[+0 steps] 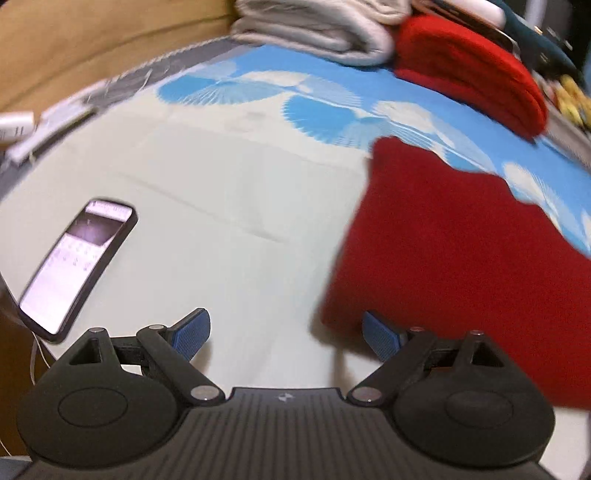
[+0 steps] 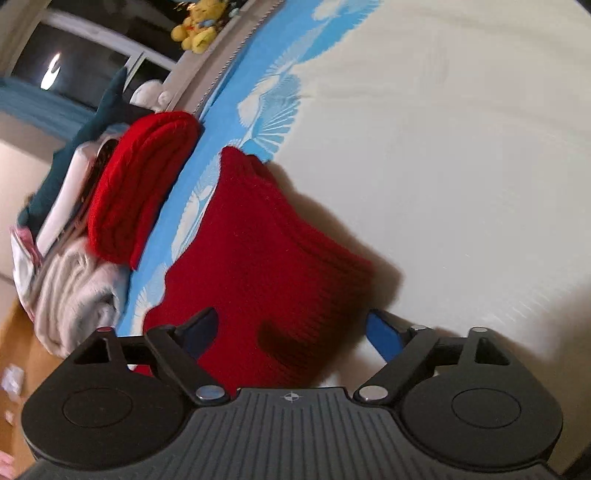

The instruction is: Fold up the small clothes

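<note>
A red knitted garment (image 1: 461, 258) lies folded on the pale bed sheet (image 1: 221, 206), at the right of the left wrist view. My left gripper (image 1: 286, 334) stands open over bare sheet, its right pad at the garment's near left corner without gripping it. In the right wrist view the same red garment (image 2: 266, 266) lies in front of my right gripper (image 2: 291, 334). That gripper is open wide, with the garment's near edge between the fingers and the pads clear of it. A second red knit (image 2: 140, 192), folded, rests beyond it against the pile of clothes.
A phone (image 1: 79, 264) with a lit screen lies on the sheet at the left. Folded grey clothes (image 1: 317, 33) and the red folded knit (image 1: 469, 70) are stacked at the bed's far edge. A yellow plush toy (image 2: 195, 26) sits behind, near a dark window.
</note>
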